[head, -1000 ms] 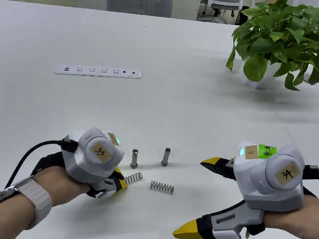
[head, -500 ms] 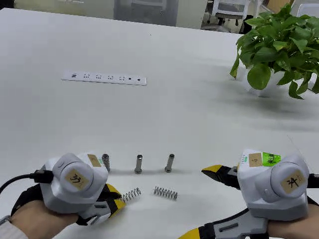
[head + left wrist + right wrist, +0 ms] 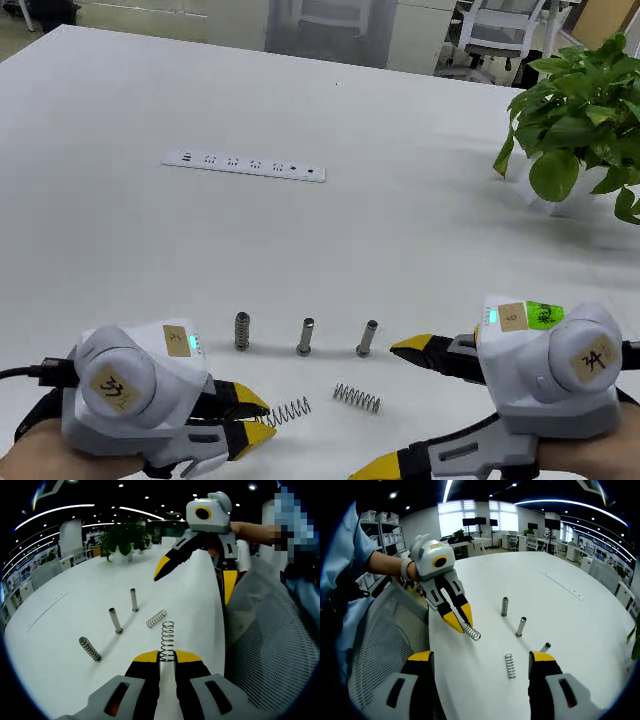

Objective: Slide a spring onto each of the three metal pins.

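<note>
Three metal pins stand in a row on the white table. The left pin point(image 3: 242, 331) point(image 3: 504, 606) wears a spring. The middle pin point(image 3: 306, 336) point(image 3: 115, 620) and the right pin point(image 3: 367, 338) point(image 3: 133, 600) are bare. My left gripper point(image 3: 255, 418) point(image 3: 167, 656) is shut on the end of a spring point(image 3: 288, 411) point(image 3: 167, 637) in front of the pins. A loose spring point(image 3: 356, 398) point(image 3: 509, 665) lies flat on the table beside it. My right gripper point(image 3: 392, 405) point(image 3: 481, 659) is open, low at the right, with nothing between its fingers.
A white power strip point(image 3: 245, 166) lies further back on the table. A potted plant point(image 3: 585, 120) stands at the far right. Office chairs point(image 3: 490, 30) stand beyond the far edge. The table's near edge runs just behind both grippers.
My left gripper has drawn back toward the person with the spring in its jaws, which uncovers the left pin and the spring on it. The right gripper has barely moved. The head camera has shifted.
</note>
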